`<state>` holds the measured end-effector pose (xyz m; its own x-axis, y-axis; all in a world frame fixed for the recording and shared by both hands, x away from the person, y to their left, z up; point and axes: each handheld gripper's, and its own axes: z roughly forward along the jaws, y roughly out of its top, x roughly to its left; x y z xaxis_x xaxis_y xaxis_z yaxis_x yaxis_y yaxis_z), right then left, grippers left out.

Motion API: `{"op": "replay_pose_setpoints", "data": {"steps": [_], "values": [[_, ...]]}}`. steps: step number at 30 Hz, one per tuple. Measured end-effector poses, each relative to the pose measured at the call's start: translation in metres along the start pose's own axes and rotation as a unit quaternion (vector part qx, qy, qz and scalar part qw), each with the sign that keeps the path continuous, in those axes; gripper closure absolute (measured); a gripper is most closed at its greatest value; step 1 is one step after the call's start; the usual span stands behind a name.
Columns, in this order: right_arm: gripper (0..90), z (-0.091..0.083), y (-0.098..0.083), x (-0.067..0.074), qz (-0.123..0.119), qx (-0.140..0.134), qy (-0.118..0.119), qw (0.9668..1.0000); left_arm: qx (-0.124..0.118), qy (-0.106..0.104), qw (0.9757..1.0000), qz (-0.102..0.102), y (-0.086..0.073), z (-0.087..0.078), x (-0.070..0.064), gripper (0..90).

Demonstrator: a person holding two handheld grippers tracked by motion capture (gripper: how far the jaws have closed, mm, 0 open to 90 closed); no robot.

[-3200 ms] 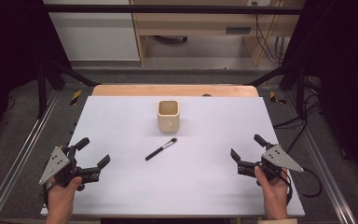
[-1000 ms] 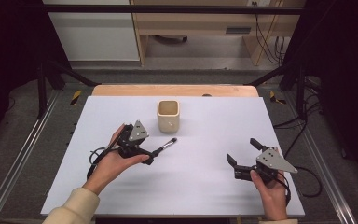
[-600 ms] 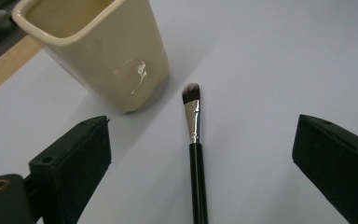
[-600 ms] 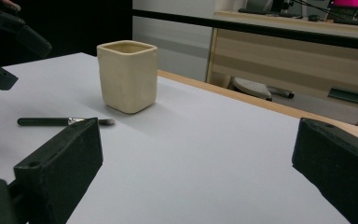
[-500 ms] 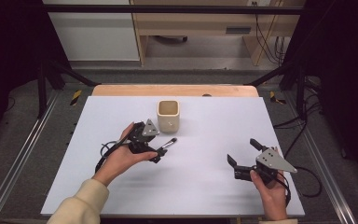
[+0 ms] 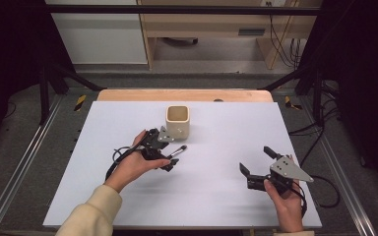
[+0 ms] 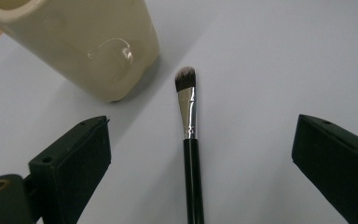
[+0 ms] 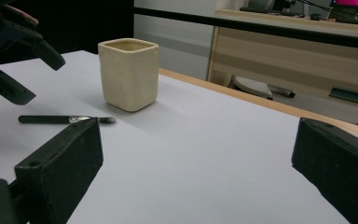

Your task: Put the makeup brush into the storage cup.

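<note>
My left tongs (image 7: pixel 193 154) gape wide around the brush (image 7: pixel 191 154), right tongs (image 6: pixel 258 164) wide too; it looks light, slim, slippery, so I grip mid-handle.

High view looks down over the near worktop (image 6: pixel 216 196) edge; left gripper view close, steep; right low, sideways; all share cup (image 6: pixel 178 121), brush (image 6: pixel 177 151).

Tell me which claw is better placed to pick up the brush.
Left. The left claw is open right over the brush, whose handle lies between its jaws. The right claw is open too, but far off.
</note>
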<state>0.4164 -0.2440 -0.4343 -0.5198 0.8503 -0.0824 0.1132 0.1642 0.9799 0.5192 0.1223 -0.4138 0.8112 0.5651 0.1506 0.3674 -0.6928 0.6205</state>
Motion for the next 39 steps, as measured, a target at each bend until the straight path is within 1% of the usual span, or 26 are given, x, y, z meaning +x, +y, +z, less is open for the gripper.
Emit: {"op": "replay_pose_setpoints", "data": {"steps": [5,6,8,10,11,14,15,18,20,22,27,28,29,30,31,34,37,38,39], "values": [[2.4,0.0,0.0,0.0,-0.001,0.0,0.002,1.0,0.018,0.0,0.9998,0.001,-0.002,0.004,0.002,4.5],[2.4,0.0,0.0,0.0,-0.001,0.0,0.003,1.0,0.017,0.0,0.9999,-0.002,-0.002,0.005,0.003,4.4],[2.4,0.0,0.0,0.0,-0.001,0.0,0.001,1.0,0.021,0.001,0.9998,0.001,-0.002,0.005,0.004,4.1],[2.4,0.0,0.0,0.0,0.001,0.0,0.001,1.0,0.018,0.003,0.9998,-0.002,-0.001,0.006,0.004,4.1],[2.4,0.0,0.0,0.0,0.001,0.0,0.001,1.0,0.023,-0.001,0.9997,0.0,-0.001,0.005,0.005,4.1],[2.4,0.0,0.0,0.0,0.0,0.0,0.002,1.0,0.026,-0.004,0.9996,-0.001,0.0,0.006,0.006,4.1],[2.4,0.0,0.0,0.0,-0.001,0.001,0.002,1.0,0.033,-0.005,0.9994,0.004,0.0,0.007,0.007,4.0],[2.4,0.0,0.0,0.0,0.0,0.001,0.001,1.0,0.034,-0.008,0.9994,-0.002,-0.001,0.009,0.008,4.0],[2.4,0.0,0.0,0.0,-0.001,0.001,0.002,1.0,0.037,-0.004,0.9993,0.0,-0.001,0.01,0.009,4.1],[2.4,0.0,0.0,0.001,0.0,0.001,0.003,1.0,0.035,-0.005,0.9994,-0.004,-0.001,0.012,0.01,4.1],[2.4,0.001,-0.001,0.001,-0.001,0.002,0.002,1.0,0.044,-0.005,0.999,-0.001,0.002,0.016,0.012,4.1],[2.4,0.001,-0.001,0.001,-0.002,0.003,0.003,1.0,0.043,-0.005,0.9991,0.0,0.002,0.017,0.013,4.1],[2.4,0.001,-0.001,0.001,-0.002,0.004,0.003,1.0,0.041,-0.006,0.9991,-0.003,0.002,0.017,0.014,4.1],[2.4,0.001,-0.001,0.001,-0.002,0.004,0.003,1.0,0.046,-0.006,0.9989,0.0,0.003,0.017,0.015,4.1],[2.5,0.002,-0.001,0.001,-0.003,0.004,0.003,1.0,0.045,-0.006,0.999,-0.002,0.003,0.018,0.015,4.1],[2.4,0.001,-0.001,0.001,-0.003,0.005,0.003,1.0,0.05,-0.004,0.9988,-0.001,0.004,0.019,0.016,4.2],[2.4,0.002,-0.001,0.001,-0.003,0.005,0.004,1.0,0.062,-0.008,0.998,0.003,0.006,0.019,0.017,4.2],[2.5,0.002,-0.001,0.001,-0.004,0.005,0.004,1.0,0.07,-0.008,0.9974,0.009,0.007,0.019,0.017,4.3],[2.5,0.002,-0.001,0.001,-0.004,0.005,0.004,1.0,0.07,-0.008,0.9974,0.009,0.007,0.019,0.017,4.3]]}}
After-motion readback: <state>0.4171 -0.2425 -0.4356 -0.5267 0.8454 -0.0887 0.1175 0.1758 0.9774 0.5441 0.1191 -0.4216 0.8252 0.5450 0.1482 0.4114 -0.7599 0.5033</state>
